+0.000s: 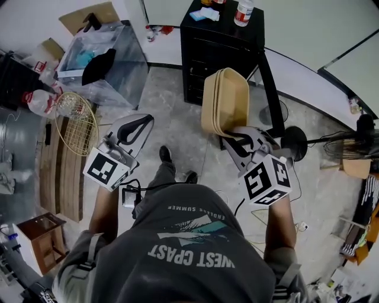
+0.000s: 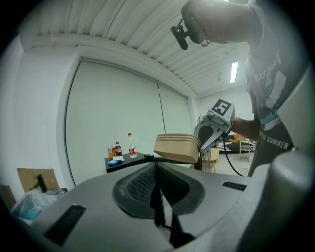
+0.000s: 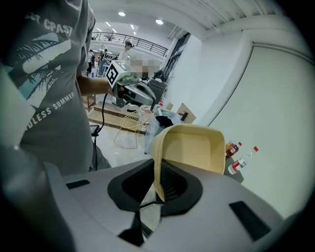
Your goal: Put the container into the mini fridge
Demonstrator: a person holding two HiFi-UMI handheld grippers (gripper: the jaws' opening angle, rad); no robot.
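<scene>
Right gripper (image 1: 237, 141): fingers pinching one wall of the container (image 1: 227, 100), which projects ahead of them, long axis toward the mini fridge (image 1: 220, 56) just beyond. Left gripper (image 1: 133, 129): fingers pressed together, empty, farther off.

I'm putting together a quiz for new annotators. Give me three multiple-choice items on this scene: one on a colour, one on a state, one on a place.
1. What colour is the container in the right claw? A blue; B beige; C red.
2. How is the left claw? A wide open; B shut, empty; C shut on the container.
3. Where do the bottles stand? A inside the container; B on top of the mini fridge; C in the left claw.

Answers: 1 B, every view shows it beige. 2 B, its jaws meet with nothing between them. 3 B, they stand on the black top.
</scene>
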